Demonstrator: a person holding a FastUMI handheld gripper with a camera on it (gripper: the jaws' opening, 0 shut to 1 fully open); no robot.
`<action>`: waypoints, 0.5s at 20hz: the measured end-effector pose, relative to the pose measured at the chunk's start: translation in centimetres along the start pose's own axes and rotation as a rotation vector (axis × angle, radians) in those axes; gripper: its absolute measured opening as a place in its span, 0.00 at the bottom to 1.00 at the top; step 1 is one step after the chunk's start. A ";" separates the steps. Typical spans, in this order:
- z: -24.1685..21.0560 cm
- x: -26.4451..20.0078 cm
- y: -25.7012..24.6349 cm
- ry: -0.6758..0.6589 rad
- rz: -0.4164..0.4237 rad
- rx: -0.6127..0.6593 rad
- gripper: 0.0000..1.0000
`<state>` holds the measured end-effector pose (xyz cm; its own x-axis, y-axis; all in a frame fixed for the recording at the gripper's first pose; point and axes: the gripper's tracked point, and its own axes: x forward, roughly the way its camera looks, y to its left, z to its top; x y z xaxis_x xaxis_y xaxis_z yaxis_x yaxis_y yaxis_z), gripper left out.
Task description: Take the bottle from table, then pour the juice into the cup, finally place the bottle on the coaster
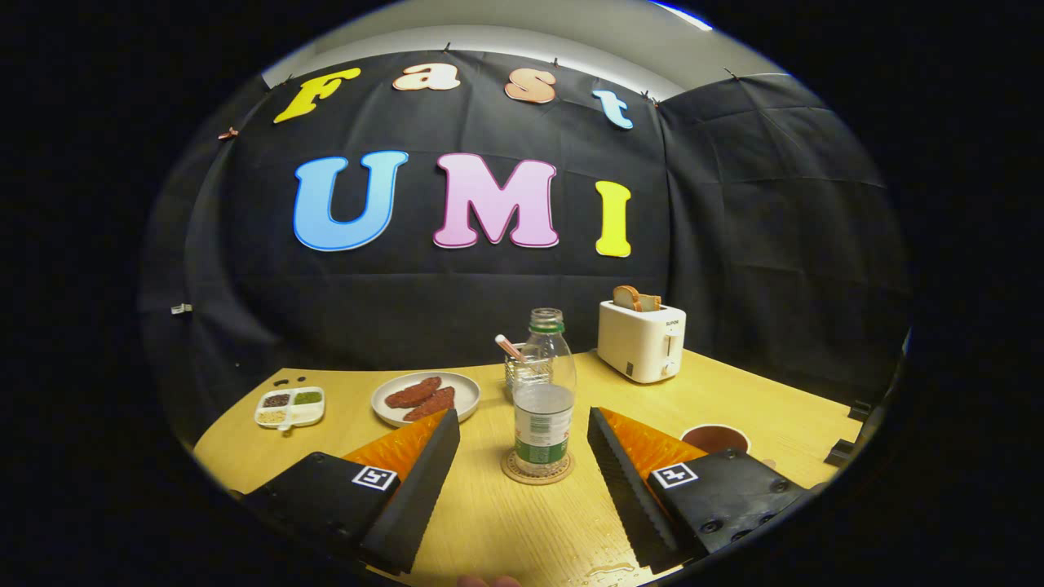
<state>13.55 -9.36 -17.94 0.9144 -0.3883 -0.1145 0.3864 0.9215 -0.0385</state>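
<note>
A clear plastic bottle (544, 391) with a green-and-white label and no cap stands upright on a round woven coaster (537, 470), about half full of clear liquid. It lies just ahead of my gripper (522, 428), whose fingers are spread wide on either side of it without touching it. A dark cup (715, 439) sits on the table just beyond the right finger, partly hidden by it.
A white toaster (642, 340) with bread in it stands at the back right. A plate with reddish food (426, 397) and a small divided dish (290, 407) lie to the left. A glass holder with a stick (522, 364) stands behind the bottle. Small wet drops (608, 569) mark the table's near edge.
</note>
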 end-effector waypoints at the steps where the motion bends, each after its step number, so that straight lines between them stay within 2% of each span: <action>1: 0.9 -0.7 0.3 -0.007 0.022 0.002 0.97; 10: 5.8 -6.8 1.4 -0.017 0.203 0.028 0.97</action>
<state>8.54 -5.45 -11.42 0.9757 -0.1947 -0.1006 0.1968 0.9804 0.0112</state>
